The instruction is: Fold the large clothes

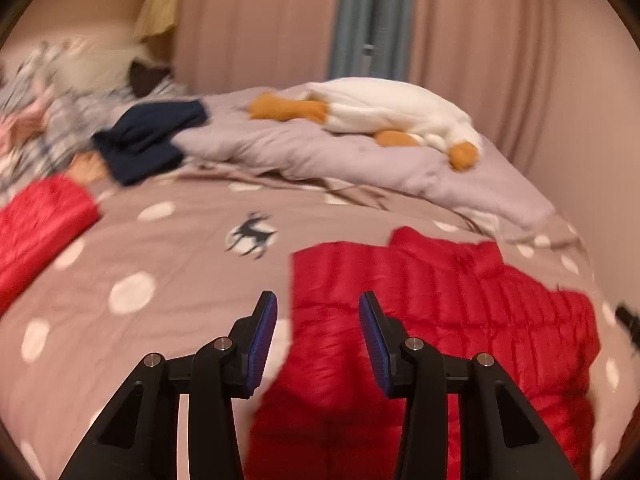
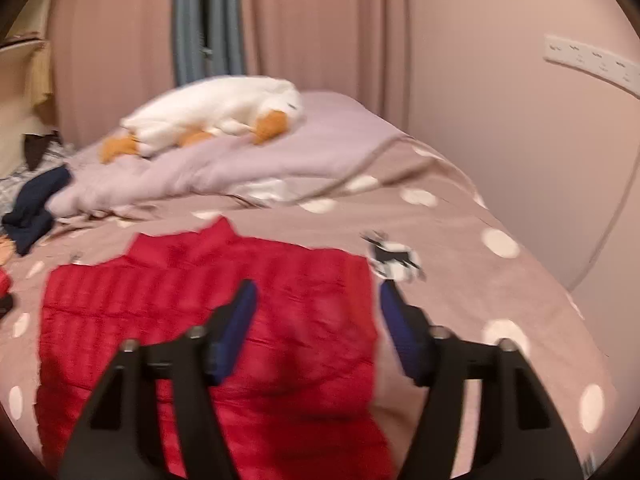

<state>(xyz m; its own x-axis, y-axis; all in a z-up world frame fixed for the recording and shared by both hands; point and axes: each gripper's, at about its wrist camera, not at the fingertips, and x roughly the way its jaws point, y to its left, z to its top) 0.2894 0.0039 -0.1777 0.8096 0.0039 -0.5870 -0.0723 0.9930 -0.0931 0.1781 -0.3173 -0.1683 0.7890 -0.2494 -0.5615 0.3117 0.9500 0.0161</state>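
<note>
A red quilted puffer jacket (image 1: 440,320) lies flat on the dotted taupe bedspread (image 1: 160,240), collar pointing away from me. It also shows in the right wrist view (image 2: 200,320). My left gripper (image 1: 318,300) is open and empty, hovering over the jacket's left edge. My right gripper (image 2: 316,292) is open and empty, over the jacket's right edge. A second red garment (image 1: 36,224) lies at the far left of the bed.
A white plush goose (image 1: 392,108) lies on a lilac duvet (image 1: 320,152) at the back. Dark navy clothing (image 1: 148,140) and a patterned heap (image 1: 40,112) sit back left. Pink curtains (image 2: 320,20) and a wall (image 2: 520,140) close off the bed.
</note>
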